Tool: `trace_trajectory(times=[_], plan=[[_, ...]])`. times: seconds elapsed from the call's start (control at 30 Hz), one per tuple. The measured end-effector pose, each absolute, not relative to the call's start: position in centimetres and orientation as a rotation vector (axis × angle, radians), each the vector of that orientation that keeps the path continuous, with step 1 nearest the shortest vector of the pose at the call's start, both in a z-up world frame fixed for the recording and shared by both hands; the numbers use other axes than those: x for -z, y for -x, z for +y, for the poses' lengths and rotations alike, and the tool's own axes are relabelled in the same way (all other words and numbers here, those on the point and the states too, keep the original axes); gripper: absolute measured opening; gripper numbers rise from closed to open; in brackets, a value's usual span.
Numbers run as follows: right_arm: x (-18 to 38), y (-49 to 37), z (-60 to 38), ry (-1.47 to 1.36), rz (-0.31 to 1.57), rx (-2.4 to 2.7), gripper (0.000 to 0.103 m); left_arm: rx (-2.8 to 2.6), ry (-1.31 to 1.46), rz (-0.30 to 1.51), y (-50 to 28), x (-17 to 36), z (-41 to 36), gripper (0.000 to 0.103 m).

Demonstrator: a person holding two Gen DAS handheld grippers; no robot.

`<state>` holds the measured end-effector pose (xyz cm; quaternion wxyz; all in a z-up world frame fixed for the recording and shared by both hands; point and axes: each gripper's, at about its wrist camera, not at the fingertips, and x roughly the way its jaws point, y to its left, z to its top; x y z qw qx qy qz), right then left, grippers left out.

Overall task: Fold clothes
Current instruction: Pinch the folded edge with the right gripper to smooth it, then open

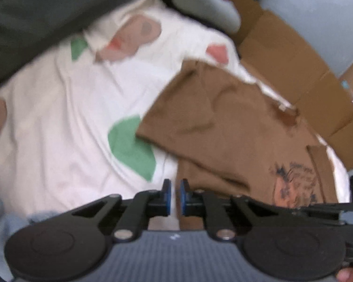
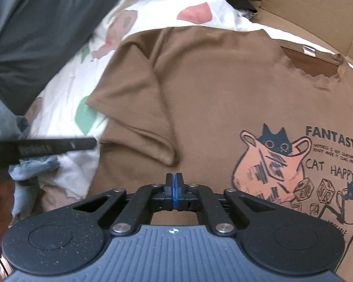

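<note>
Your brown T-shirt [image 2: 211,94] lies flat, print side up, on the patterned bedsheet [image 1: 58,117], spread ready for folding, its sleeve toward nine o'clock. Your right tool [image 2: 174,189] is fully shut with nothing visibly pinched. Your left tool [image 1: 175,193] hovers at the shirt's edge, a narrow gap between its pads, holding nothing. The hem is cut off at six o'clock, and the left view is blurred.

White patterned bed sheet carrying the clothes

The white bed sheet with green, pink and tan shapes [image 2: 66,82] bears a brown printed cotton T-shirt [image 2: 211,89] at right, dark grey fabric [image 2: 35,30] at far left, flattened brown cardboard [image 2: 306,7] at far right.
</note>
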<state>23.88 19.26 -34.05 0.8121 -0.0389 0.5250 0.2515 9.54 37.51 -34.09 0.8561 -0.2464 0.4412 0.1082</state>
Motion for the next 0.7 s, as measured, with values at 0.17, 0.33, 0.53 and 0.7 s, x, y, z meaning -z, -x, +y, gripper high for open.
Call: trace_trajectory(times=[0.17,0.33,0.53,0.7], plan=[[32.5,-23.6,19.4,0.105,1.065,-0.559,0.003,-0.311,0.504,0.880,-10.1,33.7,40.1,0.016],[32.0,-23.7,19.5,0.107,1.038,-0.582,0.004,-0.316,0.478,0.862,-11.4,34.5,40.9,0.018],[30.9,-23.4,19.6,0.112,1.025,-0.592,0.016,-0.319,0.458,0.862,-12.5,35.6,40.7,0.022],[30.7,-22.7,19.7,0.123,1.011,-0.589,0.022,-0.315,0.442,0.878,-12.7,37.1,41.2,0.023]])
